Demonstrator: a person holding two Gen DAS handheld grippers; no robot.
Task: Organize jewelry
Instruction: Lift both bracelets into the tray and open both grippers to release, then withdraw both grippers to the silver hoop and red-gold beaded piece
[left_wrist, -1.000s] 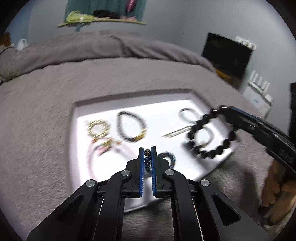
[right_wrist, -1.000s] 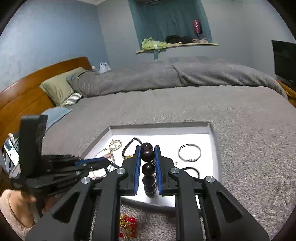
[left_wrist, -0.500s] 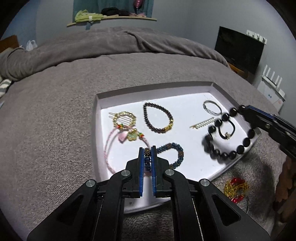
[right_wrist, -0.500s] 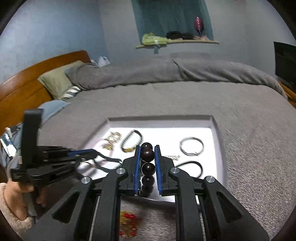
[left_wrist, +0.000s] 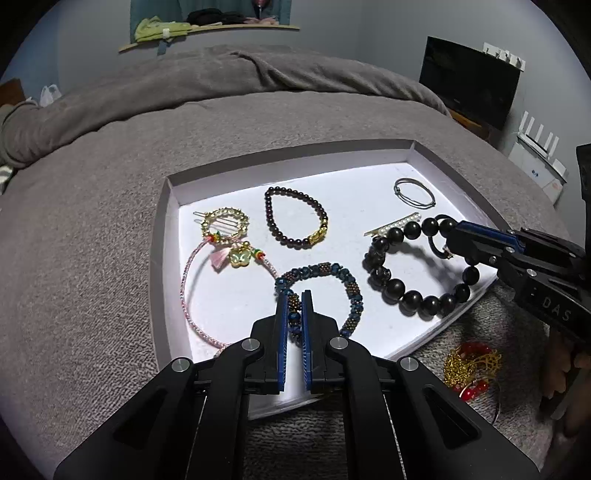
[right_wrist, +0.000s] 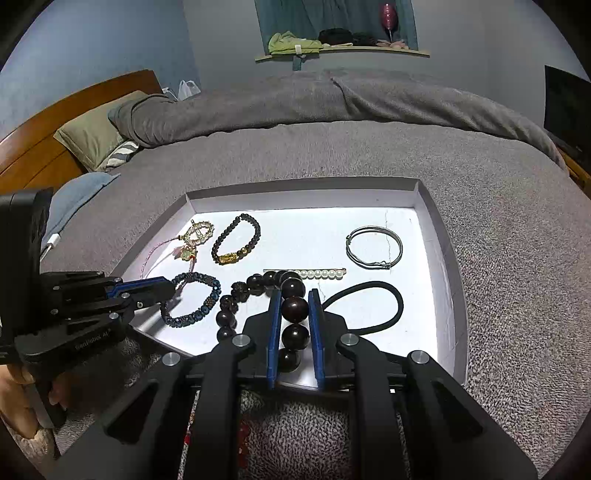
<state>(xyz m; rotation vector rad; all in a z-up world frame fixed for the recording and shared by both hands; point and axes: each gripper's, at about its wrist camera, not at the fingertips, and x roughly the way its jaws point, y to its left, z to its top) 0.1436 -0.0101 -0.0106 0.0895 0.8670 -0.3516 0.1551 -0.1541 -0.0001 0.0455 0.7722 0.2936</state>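
Note:
A white tray (left_wrist: 166, 236) (right_wrist: 439, 236) lies on the grey bed. My left gripper (left_wrist: 293, 297) (right_wrist: 168, 290) is shut on a blue beaded bracelet (left_wrist: 332, 271) (right_wrist: 207, 282), whose loop rests on the tray's near left floor. My right gripper (right_wrist: 293, 295) (left_wrist: 452, 230) is shut on a bracelet of large dark beads (right_wrist: 293, 308) (left_wrist: 410, 295); most of that loop lies on the tray's near right part. In the tray also lie a small dark bead bracelet (left_wrist: 295, 218) (right_wrist: 236, 240), a gold hair clip (left_wrist: 225, 223), a pink cord bracelet (left_wrist: 186, 288), a pearl clip (right_wrist: 321, 273), a silver bangle (right_wrist: 373, 242) and a black hair tie (right_wrist: 369, 302).
A gold and red piece (left_wrist: 471, 369) lies on the blanket just outside the tray's near right corner. A rumpled duvet (right_wrist: 332, 99) and pillows (right_wrist: 92, 136) lie at the far side of the bed. A hand (right_wrist: 22, 384) holds the left gripper's handle.
Both grippers came down toward the tray. The dark bead bracelet, hanging in the air before, now lies mostly on the tray floor; the blue bracelet's loop has also settled onto it.

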